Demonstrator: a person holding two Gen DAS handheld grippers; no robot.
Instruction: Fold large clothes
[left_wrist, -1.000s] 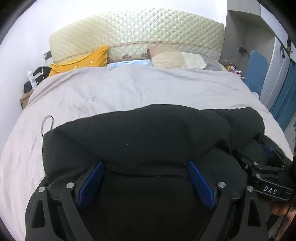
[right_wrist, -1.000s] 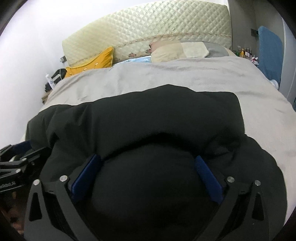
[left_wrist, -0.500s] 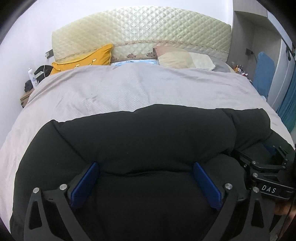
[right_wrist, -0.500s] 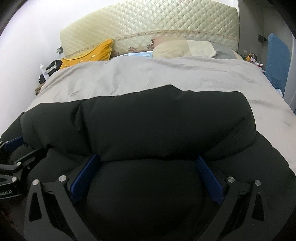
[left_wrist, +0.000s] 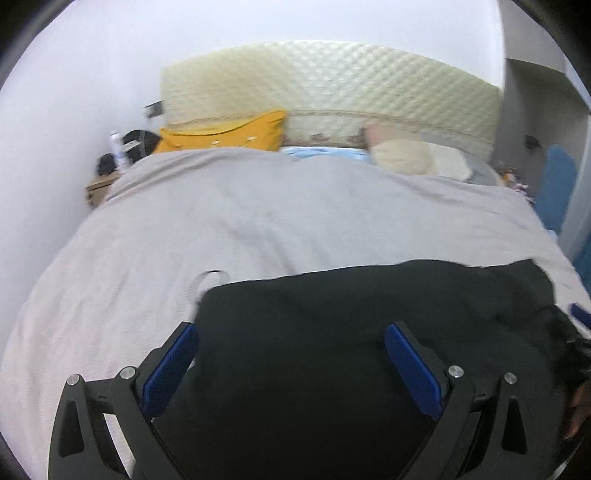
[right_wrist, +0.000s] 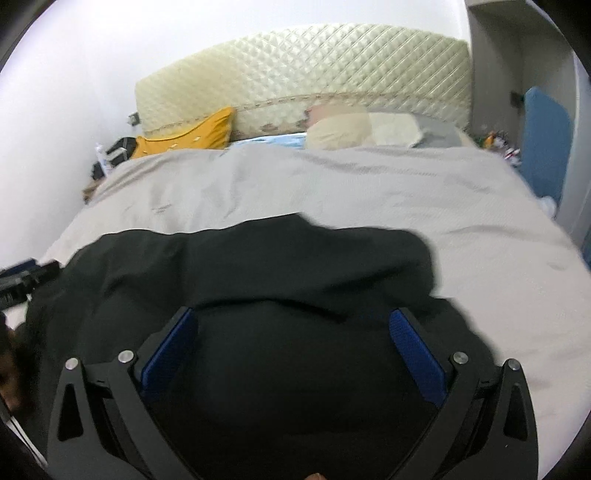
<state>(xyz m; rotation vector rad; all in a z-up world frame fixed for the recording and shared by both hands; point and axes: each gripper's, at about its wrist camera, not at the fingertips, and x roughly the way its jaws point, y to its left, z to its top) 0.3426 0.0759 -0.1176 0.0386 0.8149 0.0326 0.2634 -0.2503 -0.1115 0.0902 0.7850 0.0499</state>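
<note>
A large black garment (left_wrist: 369, 314) lies bunched on the near part of the grey bed cover (left_wrist: 258, 221). My left gripper (left_wrist: 291, 328) hovers open over the garment's left edge, its left blue pad (left_wrist: 170, 365) at that edge, with bare cover beside it. A thin cord loop (left_wrist: 208, 280) sticks out at the garment's far left corner. In the right wrist view the garment (right_wrist: 258, 266) spreads under my right gripper (right_wrist: 291, 314), open with its blue pads wide apart. The left gripper (right_wrist: 26, 277) shows at that view's left edge. Both views are blurred.
A quilted cream headboard (left_wrist: 332, 81) stands at the far end, with a yellow pillow (left_wrist: 225, 133) and beige pillows (right_wrist: 340, 129) before it. A small wooden nightstand (left_wrist: 101, 184) is at the far left. A blue panel (right_wrist: 543, 140) and a wardrobe stand on the right.
The left gripper has moved left, so the garment's left edge now lies under its left finger and the cord loop shows again. The right view has shifted a little; more bare cover shows on its right.
</note>
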